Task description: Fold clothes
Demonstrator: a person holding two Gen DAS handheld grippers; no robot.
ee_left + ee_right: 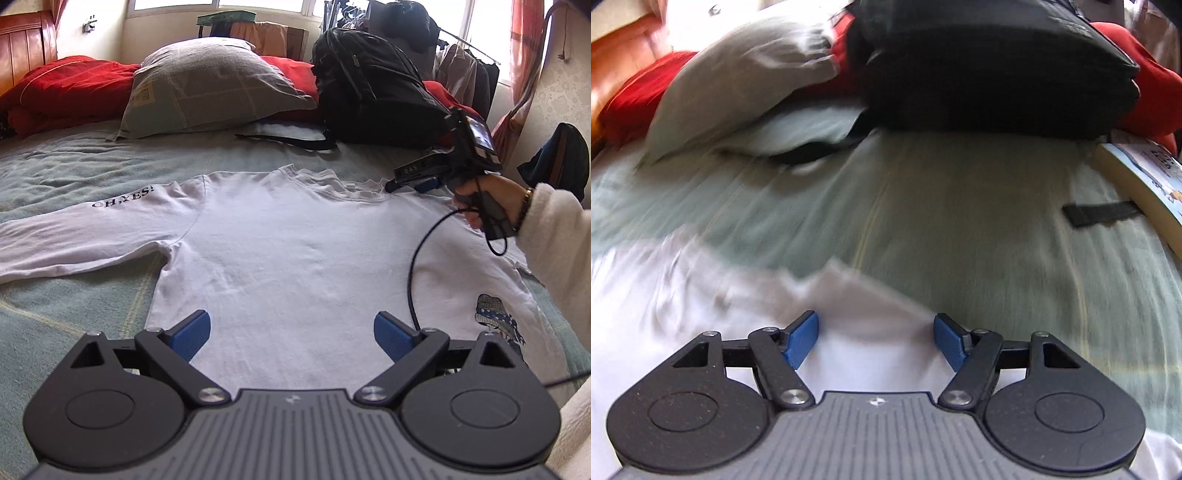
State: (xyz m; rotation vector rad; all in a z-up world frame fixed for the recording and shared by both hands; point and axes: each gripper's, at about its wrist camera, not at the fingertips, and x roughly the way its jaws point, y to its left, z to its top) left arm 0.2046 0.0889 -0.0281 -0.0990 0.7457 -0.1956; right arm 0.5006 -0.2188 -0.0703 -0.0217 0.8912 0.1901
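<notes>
Your left gripper (291, 334) hangs with fingers spread over a white long-sleeved shirt (295, 243) lying flat, unfolded, one sleeve (74, 236) outstretched on the bed (74, 158), your right gripper (875, 341) likewise agape at its shoulder; every fold remains.

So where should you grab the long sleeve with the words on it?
Probably the cuff end of the sleeve, coming from above: it lies flat and stretched out left of the white shirt body, so pinching the free end lets it swing across.
</notes>
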